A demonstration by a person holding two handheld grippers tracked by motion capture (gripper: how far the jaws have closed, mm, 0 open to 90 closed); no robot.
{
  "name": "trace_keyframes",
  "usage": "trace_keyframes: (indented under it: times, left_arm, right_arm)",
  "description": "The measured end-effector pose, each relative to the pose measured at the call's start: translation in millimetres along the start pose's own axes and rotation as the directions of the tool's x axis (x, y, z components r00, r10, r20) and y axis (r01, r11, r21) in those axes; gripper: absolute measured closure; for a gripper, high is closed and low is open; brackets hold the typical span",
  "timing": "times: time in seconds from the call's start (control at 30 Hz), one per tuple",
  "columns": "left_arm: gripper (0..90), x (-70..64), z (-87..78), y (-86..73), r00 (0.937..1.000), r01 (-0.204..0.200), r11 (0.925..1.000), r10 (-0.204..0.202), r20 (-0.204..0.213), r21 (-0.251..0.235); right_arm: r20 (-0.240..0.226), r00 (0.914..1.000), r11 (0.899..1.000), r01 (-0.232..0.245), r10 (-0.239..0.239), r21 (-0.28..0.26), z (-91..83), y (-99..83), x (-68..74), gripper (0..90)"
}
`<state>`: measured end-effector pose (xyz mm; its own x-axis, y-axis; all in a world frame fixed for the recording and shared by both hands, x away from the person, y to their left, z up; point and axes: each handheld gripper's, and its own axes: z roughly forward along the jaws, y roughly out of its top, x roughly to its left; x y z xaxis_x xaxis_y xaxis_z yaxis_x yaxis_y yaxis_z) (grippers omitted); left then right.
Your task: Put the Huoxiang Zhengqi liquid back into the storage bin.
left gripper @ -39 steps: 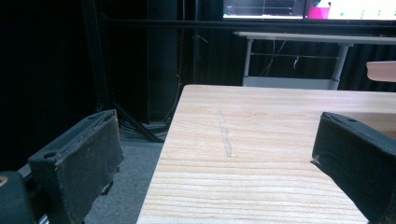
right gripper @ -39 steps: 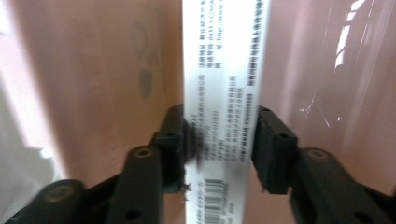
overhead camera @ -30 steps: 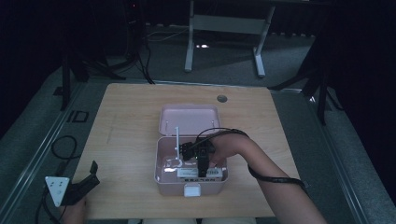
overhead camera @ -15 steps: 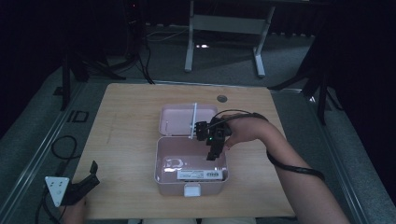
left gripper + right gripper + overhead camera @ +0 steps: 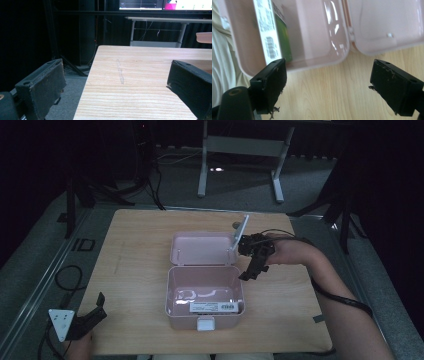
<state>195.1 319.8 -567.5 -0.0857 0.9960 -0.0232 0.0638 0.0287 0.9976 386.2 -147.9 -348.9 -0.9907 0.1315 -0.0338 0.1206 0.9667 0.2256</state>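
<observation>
Right gripper view — glossy pink plastic box (image 5: 312, 37), round-cornered, on pale wood-grain table (image 5: 332, 95).

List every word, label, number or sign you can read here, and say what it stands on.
"ID": on the dark floor mat left of the table.
White label with a barcode and fine print, on the green-and-white box inside the pink case: too small and blurred to read.
Monitor screens behind the table: content too small to read.
</observation>
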Motion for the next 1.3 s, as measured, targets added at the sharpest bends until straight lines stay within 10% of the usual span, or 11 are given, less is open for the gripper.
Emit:
trace_keyframes:
  times: [0.5,0.87,1.07,1.3]
  left_arm:
    - [2.0,-0.3,0.1,0.1,1.0000,-0.003,1.0000,0.003,0.002,0.003]
    - [2.0,-0.2,0.0,0.1,1.0000,-0.003,1.0000,0.003,0.001,0.002]
    - [2.0,-0.3,0.0,0.1,1.0000,-0.003,1.0000,0.003,0.001,0.002]
    - [2.0,-0.3,0.1,0.1,1.0000,-0.003,1.0000,0.003,0.001,0.003]
  right_arm:
    - [0.118,0.9786,0.980,-0.154,0.169,-0.123,15.5,-54.6,-27.9,13.7]
    - [0.131,0.9596,0.955,-0.220,0.249,-0.201,62.3,-78.1,-29.8,13.7]
    - [0.138,0.9426,0.927,-0.259,0.304,-0.273,82.8,-88.7,-30.0,13.7]
    - [0.168,0.8979,0.853,-0.308,0.407,-0.423,109.6,-104.4,-25.5,13.3]
